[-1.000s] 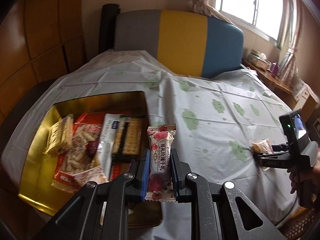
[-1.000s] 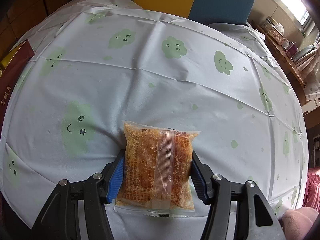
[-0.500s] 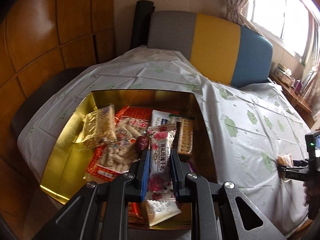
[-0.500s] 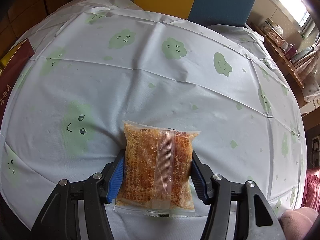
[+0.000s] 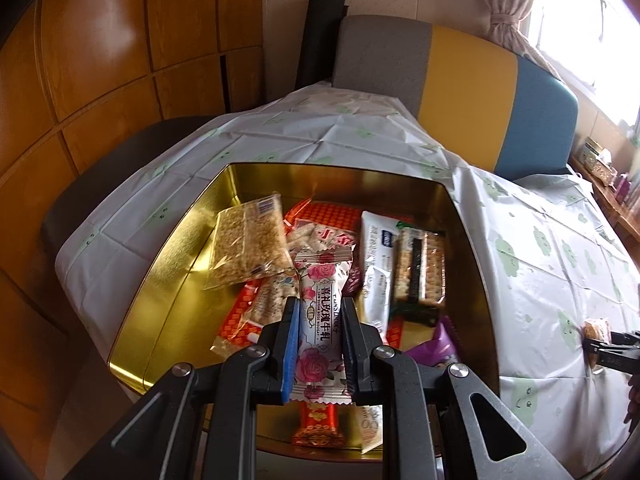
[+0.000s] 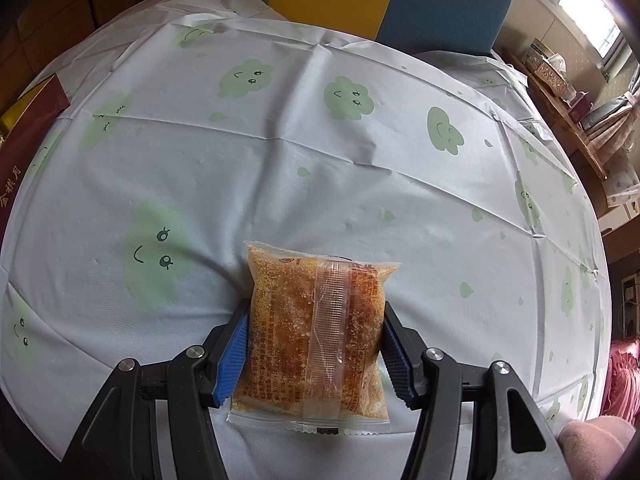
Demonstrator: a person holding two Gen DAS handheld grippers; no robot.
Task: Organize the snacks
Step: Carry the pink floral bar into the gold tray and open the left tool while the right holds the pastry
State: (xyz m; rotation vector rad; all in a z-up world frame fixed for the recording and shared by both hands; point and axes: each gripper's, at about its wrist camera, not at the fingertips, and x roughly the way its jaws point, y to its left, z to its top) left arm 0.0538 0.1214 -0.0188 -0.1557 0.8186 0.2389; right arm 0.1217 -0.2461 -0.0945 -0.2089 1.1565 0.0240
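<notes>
Your left gripper (image 5: 320, 336), clamped on the nougat (image 5: 322, 320), has swung from beside the tin (image 5: 192, 224) to right over it, ready to drop, while your right gripper (image 6: 316, 344) stays holding the orange packet (image 6: 316, 328) above the cloth (image 6: 280, 152).

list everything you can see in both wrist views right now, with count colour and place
gold tin: 1, gold inside, dark red outside, on the table's left side
rose nougat packet: 1, white with pink roses, in the left gripper above the tin
grain bar packets: 2, clear over tan, in the tin, one left, one right
white pouch: 1, white, in the tin
orange crumb packet: 1, clear over orange, in the right gripper on the tablecloth
tablecloth: 1, white with green clouds, over the table
chair: 1, grey, yellow, blue, behind the table
left gripper: 1, black, blue pads
right gripper: 1, black, blue pads
</notes>
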